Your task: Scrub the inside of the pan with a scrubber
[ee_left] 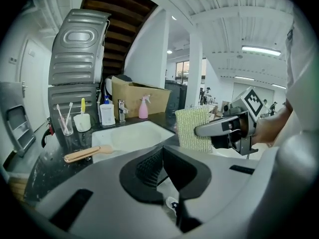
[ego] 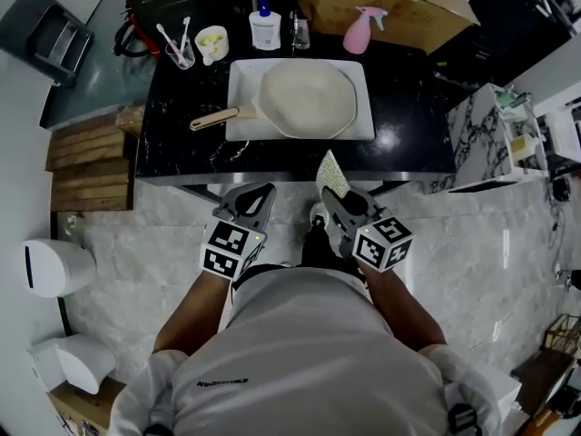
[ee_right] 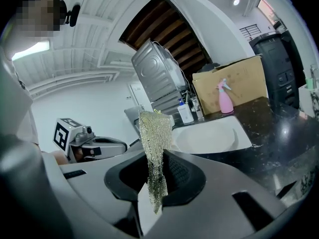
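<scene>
A pale pan [ego: 307, 98] with a wooden handle [ego: 213, 118] lies in the white sink [ego: 238, 80] on the black counter. Both grippers hover over the floor in front of the counter, short of its edge. My right gripper [ego: 329, 198] is shut on a yellowish mesh scrubber [ego: 331, 174], which stands up out of the jaws [ee_right: 153, 148]. My left gripper [ego: 263, 192] is shut with nothing in it; in its own view the jaws meet [ee_left: 162, 166]. That view also shows the scrubber [ee_left: 193, 129] to the right and the pan's handle [ee_left: 88, 153] ahead on the left.
Behind the sink stand a white soap bottle [ego: 265, 27], a faucet [ego: 300, 30], a pink spray bottle [ego: 358, 33], a mug [ego: 211, 42] and a glass with toothbrushes [ego: 180, 51]. A cardboard box [ego: 381, 3] sits at the back. Wooden steps [ego: 86, 157] are left, a marble stand [ego: 495, 139] right.
</scene>
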Available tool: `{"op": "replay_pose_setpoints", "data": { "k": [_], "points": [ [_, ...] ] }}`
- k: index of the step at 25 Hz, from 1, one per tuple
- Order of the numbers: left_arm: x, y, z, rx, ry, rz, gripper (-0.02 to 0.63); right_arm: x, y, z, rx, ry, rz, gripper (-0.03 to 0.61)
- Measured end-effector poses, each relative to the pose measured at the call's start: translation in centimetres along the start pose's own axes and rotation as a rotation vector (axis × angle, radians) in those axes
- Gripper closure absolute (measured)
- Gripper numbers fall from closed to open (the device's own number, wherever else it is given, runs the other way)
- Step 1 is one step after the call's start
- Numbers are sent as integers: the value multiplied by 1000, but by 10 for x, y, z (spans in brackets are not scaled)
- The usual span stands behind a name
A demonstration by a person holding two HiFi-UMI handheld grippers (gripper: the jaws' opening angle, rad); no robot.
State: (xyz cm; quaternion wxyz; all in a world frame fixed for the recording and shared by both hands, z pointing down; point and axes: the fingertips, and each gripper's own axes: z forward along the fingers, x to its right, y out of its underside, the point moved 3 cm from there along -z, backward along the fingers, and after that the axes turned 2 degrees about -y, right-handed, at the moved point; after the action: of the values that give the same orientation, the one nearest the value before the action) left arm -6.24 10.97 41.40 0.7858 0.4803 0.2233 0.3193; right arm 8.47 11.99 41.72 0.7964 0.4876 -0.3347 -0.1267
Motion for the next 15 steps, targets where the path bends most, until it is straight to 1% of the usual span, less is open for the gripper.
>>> {"op": "replay_pose_setpoints", "data": {
  "k": [4, 7, 13, 15],
  "points": [
    [-14, -18, 33, -6, -15, 0, 598, 33, -21, 18, -13, -16, -11, 502],
    [-26, -29, 56, -26, -33, 4, 598, 57, -37, 32, -16, -32, -5, 502],
    [-45, -58, 102, -60, -66, 48, 598, 104, -70, 56, -28, -66, -10, 502],
    [-51, -68, 119, -65, -76, 76, 597, 119, -78, 63, -37, -75, -14, 502]
  ]
}}
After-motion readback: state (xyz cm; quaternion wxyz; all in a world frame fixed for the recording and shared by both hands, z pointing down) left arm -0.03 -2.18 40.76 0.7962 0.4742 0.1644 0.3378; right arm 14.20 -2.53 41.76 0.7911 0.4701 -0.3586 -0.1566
